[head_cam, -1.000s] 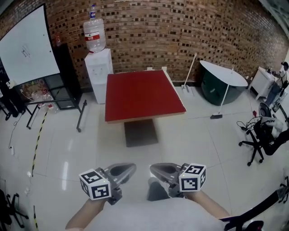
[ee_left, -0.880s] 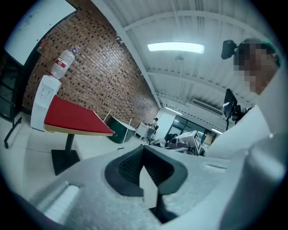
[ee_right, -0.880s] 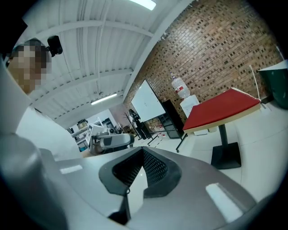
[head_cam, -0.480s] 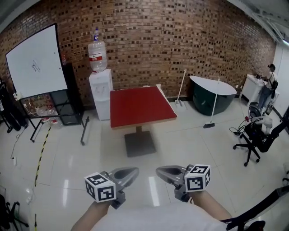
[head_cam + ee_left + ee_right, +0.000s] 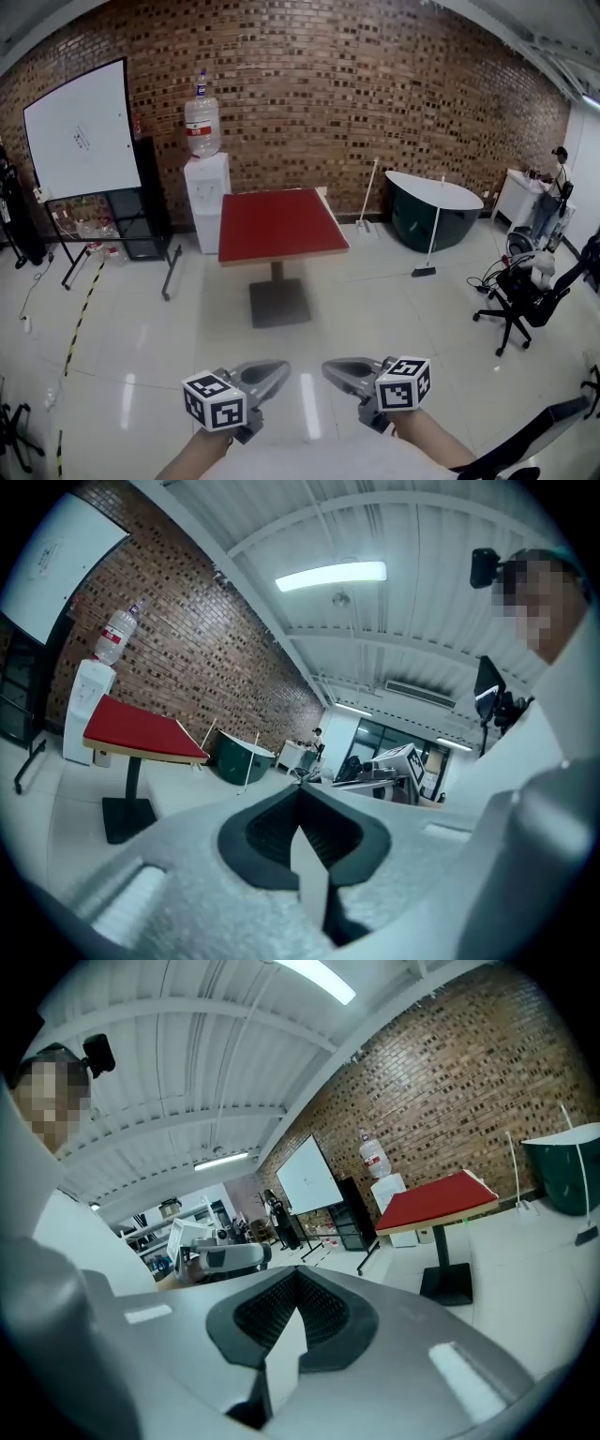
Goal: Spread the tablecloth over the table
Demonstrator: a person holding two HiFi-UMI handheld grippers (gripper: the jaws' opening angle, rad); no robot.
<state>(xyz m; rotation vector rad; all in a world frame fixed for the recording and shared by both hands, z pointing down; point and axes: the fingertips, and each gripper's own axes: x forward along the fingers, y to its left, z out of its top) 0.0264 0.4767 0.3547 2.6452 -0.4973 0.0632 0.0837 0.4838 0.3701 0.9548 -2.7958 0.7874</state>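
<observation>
The table (image 5: pixel 277 223) has a square red top on a single dark pedestal and stands far ahead near the brick wall. Whether the red surface is a cloth I cannot tell; no other tablecloth is in view. My left gripper (image 5: pixel 269 375) and right gripper (image 5: pixel 340 369) are held side by side low in the head view, well short of the table and pointing towards it. Both are shut with nothing between the pads. The table shows small in the left gripper view (image 5: pixel 141 731) beyond that gripper (image 5: pixel 302 827), and in the right gripper view (image 5: pixel 436 1202) beyond that gripper (image 5: pixel 295 1312).
A water dispenser (image 5: pixel 205 202) stands left of the table, with a whiteboard (image 5: pixel 80 131) and black shelf (image 5: pixel 131 211) further left. A dark green tub-like stand (image 5: pixel 433 202), a broom (image 5: pixel 429 239) and an office chair (image 5: pixel 514 300) are on the right. White tiled floor lies between me and the table.
The table has shrunk and receded in the head view as I moved back from it. Both grippers stayed shut and side by side.
</observation>
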